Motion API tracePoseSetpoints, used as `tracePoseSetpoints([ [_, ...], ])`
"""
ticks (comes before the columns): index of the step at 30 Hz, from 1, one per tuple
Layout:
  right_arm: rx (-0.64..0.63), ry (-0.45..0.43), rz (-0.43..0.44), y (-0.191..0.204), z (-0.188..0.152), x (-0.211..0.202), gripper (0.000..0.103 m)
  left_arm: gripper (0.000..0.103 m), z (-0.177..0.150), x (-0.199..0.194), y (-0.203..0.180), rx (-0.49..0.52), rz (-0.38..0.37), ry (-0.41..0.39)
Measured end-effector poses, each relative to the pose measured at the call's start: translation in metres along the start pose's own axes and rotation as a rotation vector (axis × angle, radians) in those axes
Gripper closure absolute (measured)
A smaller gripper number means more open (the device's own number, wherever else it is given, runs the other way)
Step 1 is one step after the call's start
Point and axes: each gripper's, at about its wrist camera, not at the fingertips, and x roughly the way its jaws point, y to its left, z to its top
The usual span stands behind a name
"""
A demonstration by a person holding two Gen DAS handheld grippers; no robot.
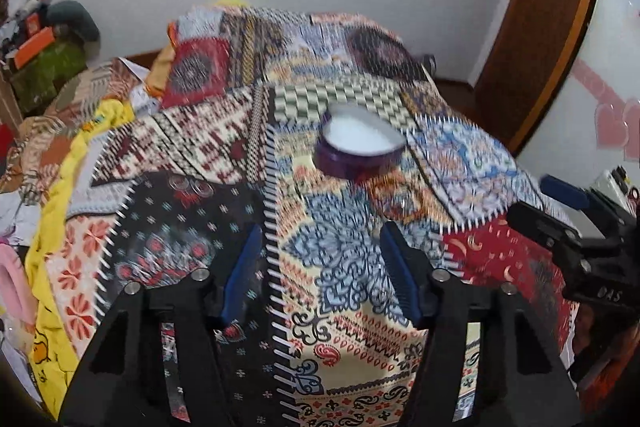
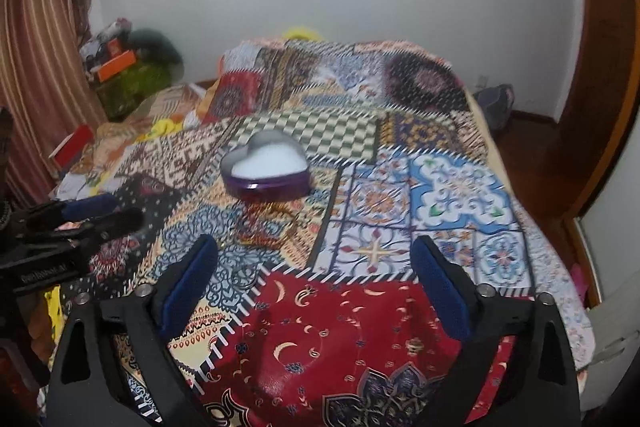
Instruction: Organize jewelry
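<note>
A purple heart-shaped box [image 1: 358,147] with a white lining stands open on the patchwork bedspread [image 1: 344,267]; it also shows in the right wrist view [image 2: 267,167]. Gold and red bangles [image 2: 266,225] lie on the cloth just in front of it. Clear rings [image 1: 191,185] lie on the dark patch to the box's left. My left gripper [image 1: 320,259] is open and empty, short of the box. My right gripper [image 2: 316,267] is open and empty, near the bangles. Each gripper shows at the edge of the other's view: the right [image 1: 576,223] and the left [image 2: 76,223].
The bed fills the middle. Clutter, a yellow cloth [image 1: 52,227] and boxes [image 2: 116,65] lie along the left side. A striped curtain [image 2: 36,67] hangs at left. A wooden door frame [image 2: 600,107] and floor lie to the right. A white wall is behind.
</note>
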Motion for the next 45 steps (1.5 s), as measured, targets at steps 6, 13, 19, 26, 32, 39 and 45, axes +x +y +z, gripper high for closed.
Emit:
tracePoseSetpoints([
  [6, -0.040, 0.087, 0.080, 0.009, -0.007, 0.029, 0.038, 0.046, -0.005, 0.009, 0.006, -0.002, -0.023, 0.032],
  [13, -0.090, 0.191, 0.153, 0.022, -0.014, 0.058, 0.064, 0.048, -0.010, 0.015, 0.007, 0.004, -0.059, 0.067],
  [19, -0.123, 0.212, 0.171, 0.027, -0.017, 0.064, 0.077, 0.048, -0.017, 0.022, 0.002, 0.001, -0.102, 0.106],
  [26, -0.136, 0.210, 0.171, 0.029, -0.017, 0.064, 0.083, 0.064, -0.024, 0.029, -0.009, 0.009, -0.161, 0.151],
  [32, -0.108, 0.196, 0.173, 0.027, -0.017, 0.058, 0.083, 0.078, -0.028, 0.032, -0.021, 0.056, -0.162, 0.160],
  [39, -0.088, 0.175, 0.170, 0.024, -0.015, 0.050, 0.083, 0.094, -0.030, 0.035, -0.028, 0.083, -0.136, 0.150],
  [45, -0.075, 0.151, 0.170, 0.024, -0.011, 0.042, 0.083, 0.095, -0.028, 0.030, -0.028, 0.081, -0.111, 0.124],
])
